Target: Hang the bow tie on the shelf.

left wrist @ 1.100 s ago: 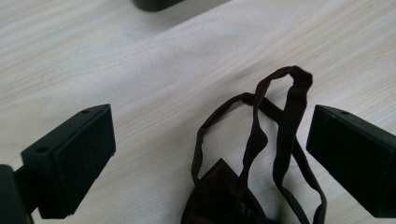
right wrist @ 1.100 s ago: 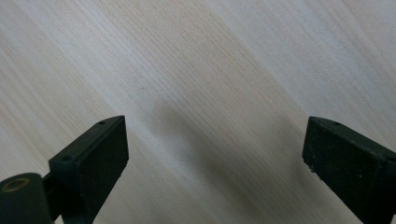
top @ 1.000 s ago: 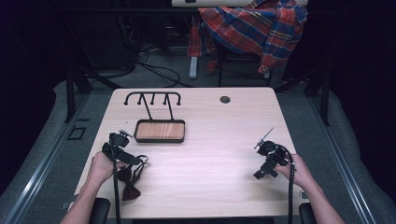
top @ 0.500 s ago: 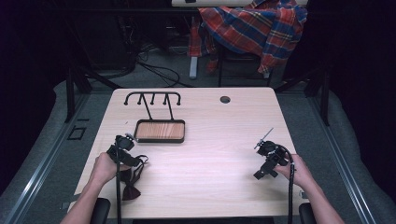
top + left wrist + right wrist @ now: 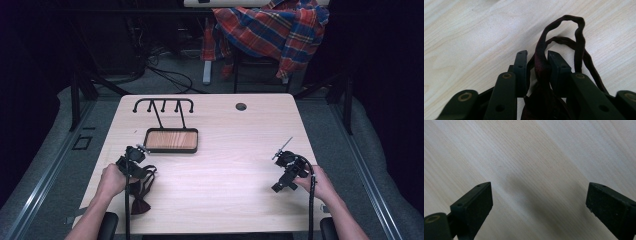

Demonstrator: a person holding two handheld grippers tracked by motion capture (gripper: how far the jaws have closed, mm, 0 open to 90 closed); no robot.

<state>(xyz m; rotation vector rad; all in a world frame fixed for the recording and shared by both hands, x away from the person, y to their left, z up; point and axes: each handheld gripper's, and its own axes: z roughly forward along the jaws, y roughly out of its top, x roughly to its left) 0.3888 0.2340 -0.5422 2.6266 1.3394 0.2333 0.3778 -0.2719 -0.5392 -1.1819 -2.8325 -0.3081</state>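
Closing on the strap of a dark maroon bow tie (image 5: 544,72), the left gripper (image 5: 136,161) sits near the table's front left corner; in the left gripper view its two black jaws stand close together with the strap bunched between them, the pads touching or very nearly touching the cloth. They have just been closing, and a narrow gap on one side leaves it unclear whether the pinch is firm yet. The bow itself (image 5: 140,205) lies flat on the table (image 5: 225,200) just in front of the left hand (image 5: 111,181), its strap looping away beyond the jaw tips.

At the front right, the right gripper (image 5: 286,172) rests in its hand with jaws spread wide over bare wood, holding nothing.

Farther back stands a black rack with hooks (image 5: 162,106) on a wooden-floored tray base (image 5: 171,140), and a plaid shirt (image 5: 272,30) hangs past the far edge.

Judging the risk: only one thin fold is caught — a lift could let the slick strap slide out, or the loop could snag and twist.

Compared with a second ago, the left gripper has crept slightly toward the tie's strap; the right one has not shifted
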